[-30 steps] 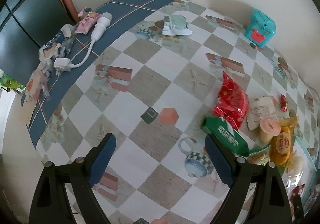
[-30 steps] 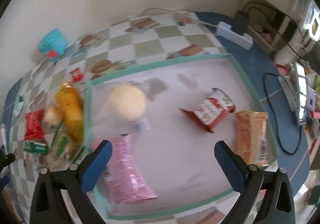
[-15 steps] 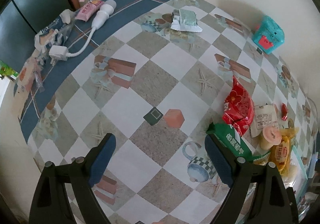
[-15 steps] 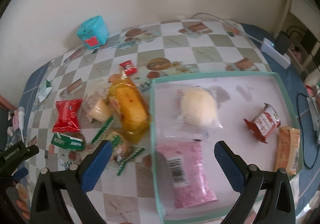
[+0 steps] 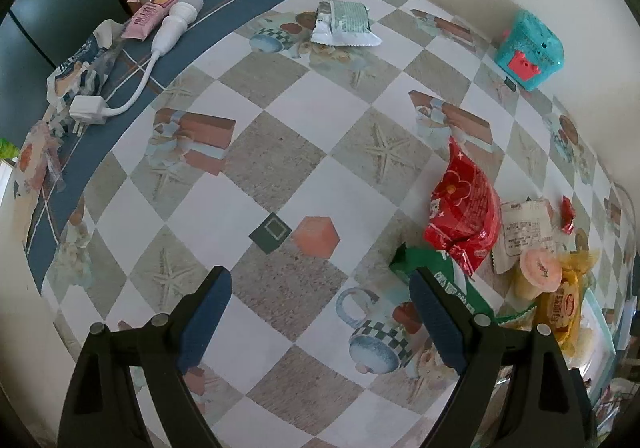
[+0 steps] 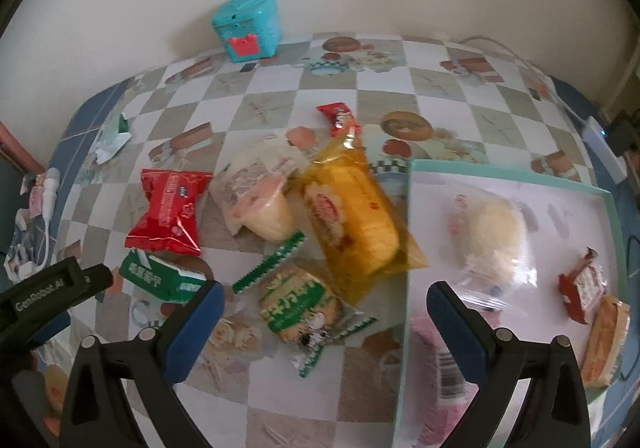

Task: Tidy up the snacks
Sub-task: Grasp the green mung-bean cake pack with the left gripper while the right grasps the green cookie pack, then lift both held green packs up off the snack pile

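A checkered counter (image 6: 400,96) against a pale wall carries a teal-rimmed tray (image 6: 412,208), likely the sorting spot since several packets already lie in it. The loose snack pile (image 6: 280,224) sits just beside its left rim. Right gripper (image 6: 320,312) hovers above, fingers spread, empty. Only the left view shows the left gripper (image 5: 320,308), also spread and empty, and a lone green-white packet (image 5: 344,24) far off.

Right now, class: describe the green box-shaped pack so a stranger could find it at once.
Start at the teal tray, then go to the snack pile beside it. Below the red packet lies the green carton: the only boxy pack there, with white lettering.
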A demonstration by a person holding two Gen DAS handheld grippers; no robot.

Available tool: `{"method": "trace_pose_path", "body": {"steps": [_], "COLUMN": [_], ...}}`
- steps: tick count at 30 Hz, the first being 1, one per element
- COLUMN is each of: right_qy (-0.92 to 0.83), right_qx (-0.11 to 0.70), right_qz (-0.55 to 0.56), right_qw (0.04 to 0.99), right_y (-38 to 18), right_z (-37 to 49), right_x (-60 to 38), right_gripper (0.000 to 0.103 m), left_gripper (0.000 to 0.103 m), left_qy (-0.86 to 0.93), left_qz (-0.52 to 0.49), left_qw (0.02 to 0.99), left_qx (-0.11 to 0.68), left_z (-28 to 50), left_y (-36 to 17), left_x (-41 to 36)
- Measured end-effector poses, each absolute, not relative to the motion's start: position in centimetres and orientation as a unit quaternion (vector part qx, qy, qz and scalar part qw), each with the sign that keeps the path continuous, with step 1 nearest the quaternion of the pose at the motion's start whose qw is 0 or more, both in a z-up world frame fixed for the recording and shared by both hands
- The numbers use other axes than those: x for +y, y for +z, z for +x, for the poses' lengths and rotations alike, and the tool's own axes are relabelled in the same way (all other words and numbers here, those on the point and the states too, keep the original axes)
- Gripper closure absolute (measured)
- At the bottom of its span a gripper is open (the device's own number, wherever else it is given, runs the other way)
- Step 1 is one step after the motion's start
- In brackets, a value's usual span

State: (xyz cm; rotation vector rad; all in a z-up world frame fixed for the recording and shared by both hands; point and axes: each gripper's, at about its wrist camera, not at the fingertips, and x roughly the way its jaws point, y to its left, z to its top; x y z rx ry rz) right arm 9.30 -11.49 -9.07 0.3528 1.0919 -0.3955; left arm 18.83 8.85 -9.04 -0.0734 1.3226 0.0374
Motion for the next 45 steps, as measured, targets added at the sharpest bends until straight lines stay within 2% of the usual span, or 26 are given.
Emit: {"method": "trace_pose_path", "body": {"steps": [6,8,13,15,20,31,33,35,37,45], "right_qy": [-0.169,-0.162,-0.153,-0.150,-0.148,-0.147,-0.149,-0.150,-0.150,-0.146], "right_qx": [0.517,0.519,0.526,0.533,0.550,0.562,0.561,0.558,0.556,0.553], "right_qz": [0.150,0.146,0.147,0.147,0.149,0.148,0.143,0.142,0.143,0.152], "right_qw": [0.826,0.826,0.824,0.820,0.809,0.801,0.802,0.804,0.805,0.806], "right_y": [-9.5,-9.6,-10.2,-10.7,-12.2,-13.6,-13.6,-13.5,-13.4,-13.1], "right_z": [9.9,10.0,10.0,10.0,10.1,10.0,9.9,9.9,9.9,9.4], "right_x": [-10.7,-10.5,-10.4,-10.4,-10.7,-11.1,-11.0,-10.9,-10.9,-10.8], "right_gripper": [0.004,0.011,0.013,0.019,0.023,0.025,0.028,0.032,0.036,0.045], "left_gripper": [0.012,0.012,0.012,0.012,0.012,0.012,0.018,0.029,0.045,0.060], "left_qy": [-0.009,-0.014,-0.028,-0.029,-0.049,-0.067,-0.065,-0.066,-0.066,-0.072], "left_qz": [-0.073,-0.082,-0.083,-0.081,-0.098,-0.079,-0.075,-0.074,-0.067,-0.049], "left_qw": [0.782,0.779,0.779,0.779,0.771,0.762,0.762,0.760,0.758,0.759], "left_qx": [0.619,0.621,0.620,0.621,0.627,0.640,0.640,0.643,0.645,0.645], "left_z": [19.2,19.3,19.3,19.3,19.4,19.7,19.8,19.7,19.6,18.8], "left_y": [-9.3,-9.4,-9.7,-9.9,-10.5,-12.1,-12.3,-12.3,-12.3,-11.8], "left_x": [8.7,8.6,7.8,7.4,6.6,4.1,3.9,3.9,3.8,3.0]}}
